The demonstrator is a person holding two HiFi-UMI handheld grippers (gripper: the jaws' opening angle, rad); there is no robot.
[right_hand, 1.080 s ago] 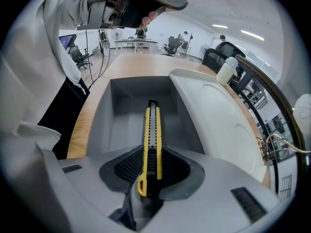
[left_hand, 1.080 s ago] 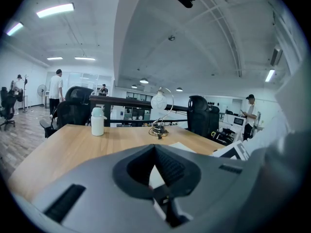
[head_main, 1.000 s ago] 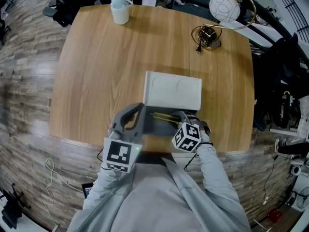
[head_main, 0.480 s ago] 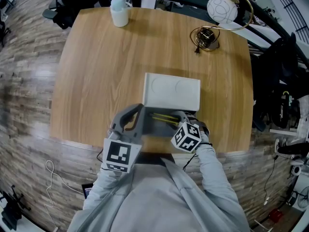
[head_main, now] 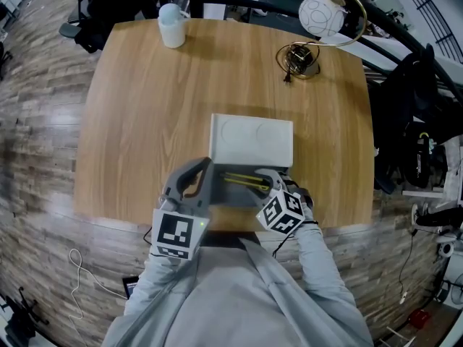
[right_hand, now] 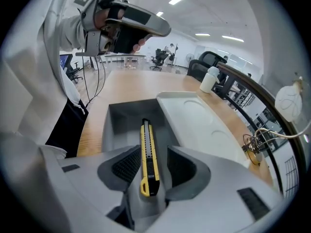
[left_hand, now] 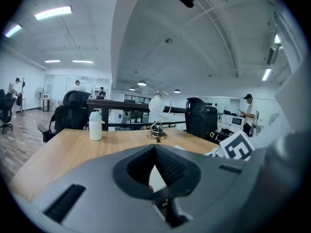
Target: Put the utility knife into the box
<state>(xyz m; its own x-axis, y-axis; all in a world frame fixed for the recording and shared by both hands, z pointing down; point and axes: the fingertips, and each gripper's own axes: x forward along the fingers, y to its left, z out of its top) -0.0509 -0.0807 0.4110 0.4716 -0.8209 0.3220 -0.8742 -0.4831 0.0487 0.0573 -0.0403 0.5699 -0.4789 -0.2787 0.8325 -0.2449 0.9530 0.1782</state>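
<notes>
An open grey box (head_main: 233, 194) sits near the table's front edge, its white lid (head_main: 252, 139) standing up behind it. The yellow and black utility knife (head_main: 242, 180) lies lengthwise in the box (right_hand: 119, 118). My right gripper (head_main: 265, 177) is at the box's right end. In the right gripper view the knife (right_hand: 148, 161) lies between the opening jaws of my right gripper (right_hand: 151, 155), with a gap on each side. My left gripper (head_main: 202, 177) is at the box's left end. Its jaws meet at the tips (left_hand: 155, 149) with nothing held.
A white bottle (head_main: 171, 24) stands at the table's far left corner. At the far right stand a globe lamp (head_main: 320, 14) and its brass base (head_main: 298, 55). Office chairs and a railing lie beyond the wooden table (head_main: 145, 114).
The head view has shifted a little. Both grippers stay at the box and the knife stays inside it.
</notes>
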